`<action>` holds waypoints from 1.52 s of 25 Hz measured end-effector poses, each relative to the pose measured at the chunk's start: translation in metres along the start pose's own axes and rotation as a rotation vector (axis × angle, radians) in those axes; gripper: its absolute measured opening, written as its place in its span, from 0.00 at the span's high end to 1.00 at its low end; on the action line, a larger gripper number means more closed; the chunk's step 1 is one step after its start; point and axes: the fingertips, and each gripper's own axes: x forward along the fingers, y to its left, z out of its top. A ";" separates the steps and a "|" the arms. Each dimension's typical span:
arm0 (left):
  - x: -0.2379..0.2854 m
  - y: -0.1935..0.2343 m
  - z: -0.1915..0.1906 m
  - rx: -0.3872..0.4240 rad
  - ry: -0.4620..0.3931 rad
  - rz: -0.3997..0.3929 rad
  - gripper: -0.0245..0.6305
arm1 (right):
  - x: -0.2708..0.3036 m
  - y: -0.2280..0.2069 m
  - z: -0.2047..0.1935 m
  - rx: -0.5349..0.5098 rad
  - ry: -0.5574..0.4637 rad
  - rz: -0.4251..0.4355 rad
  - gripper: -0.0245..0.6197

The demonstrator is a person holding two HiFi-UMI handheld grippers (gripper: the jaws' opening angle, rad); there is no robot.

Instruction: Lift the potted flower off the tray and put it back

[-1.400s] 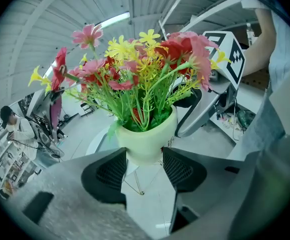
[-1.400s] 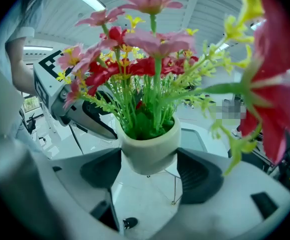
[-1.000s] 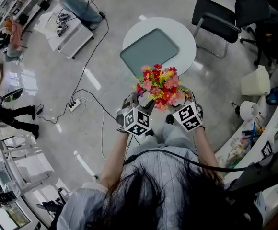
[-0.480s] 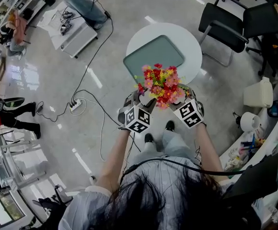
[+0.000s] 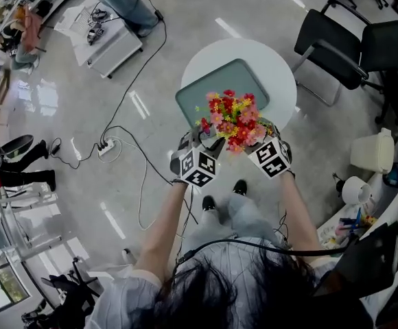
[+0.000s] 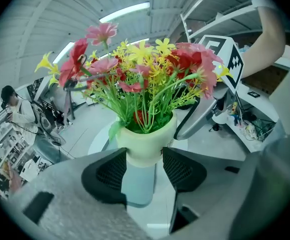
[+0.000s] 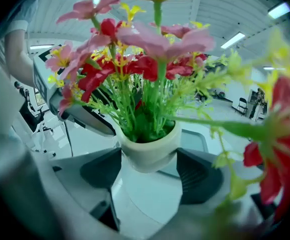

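Jaws of left gripper (image 6: 144,166) and right gripper (image 7: 147,170) each clamp the potted flower (image 5: 232,120) at its cream pot (image 6: 144,143) from opposite sides (steadies top-heavy blooms), holding it airborne over the tray (image 5: 219,81).

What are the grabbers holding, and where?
The left gripper and right gripper both clamp the flower pot by its lower sides.

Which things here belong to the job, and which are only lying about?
Job: potted flower, tray, table, left gripper and right gripper, both holding it.
Lying about: chair, power strip, white container.
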 end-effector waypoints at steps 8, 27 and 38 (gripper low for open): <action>0.048 0.025 -0.007 -0.018 0.036 -0.022 0.62 | 0.039 -0.038 -0.012 -0.014 0.030 0.028 0.44; 0.141 0.059 -0.032 0.027 0.195 -0.061 0.62 | 0.107 -0.092 -0.047 0.087 0.050 0.060 0.44; 0.144 0.062 -0.035 0.052 0.209 -0.084 0.62 | 0.107 -0.091 -0.041 0.117 0.031 0.027 0.44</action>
